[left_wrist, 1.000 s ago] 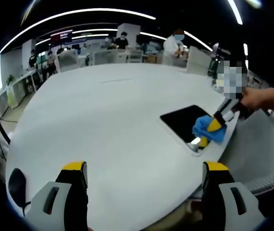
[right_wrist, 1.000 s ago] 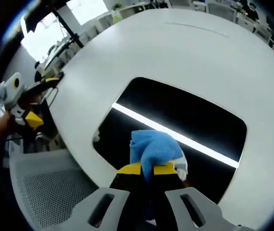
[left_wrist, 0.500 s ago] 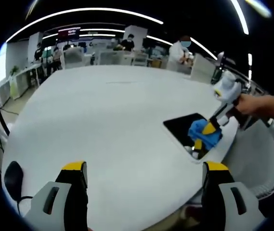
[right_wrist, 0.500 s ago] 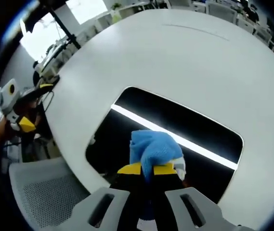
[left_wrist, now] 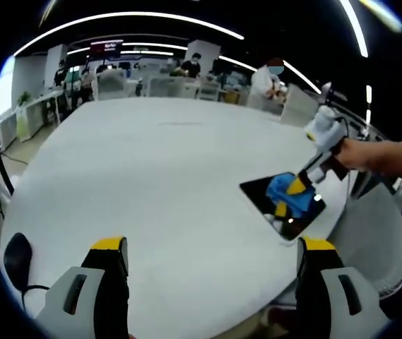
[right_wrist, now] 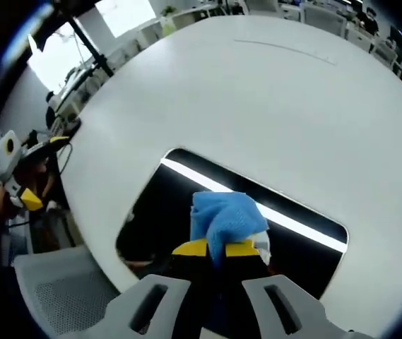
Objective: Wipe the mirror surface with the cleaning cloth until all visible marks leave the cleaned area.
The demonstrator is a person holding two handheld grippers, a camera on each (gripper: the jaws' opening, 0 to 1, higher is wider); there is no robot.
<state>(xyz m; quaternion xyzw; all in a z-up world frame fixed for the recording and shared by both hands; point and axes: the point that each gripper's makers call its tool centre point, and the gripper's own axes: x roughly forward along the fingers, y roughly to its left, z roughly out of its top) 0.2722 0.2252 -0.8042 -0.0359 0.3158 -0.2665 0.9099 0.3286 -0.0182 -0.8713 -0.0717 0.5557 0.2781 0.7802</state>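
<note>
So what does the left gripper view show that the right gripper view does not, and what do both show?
Left gripper view: the left tongs, open above the white table, people standing at far desks, and the hand holding the right tongs.

Right gripper view: a bright light strip reflected in the mirror, a mesh chair at the table edge, and the right tongs seen from close, shut on the blue cloth.

Both: the table, the dark mirror and the cloth on it.

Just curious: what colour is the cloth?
Blue cleaning cloth, clearest in the right gripper view.
</note>
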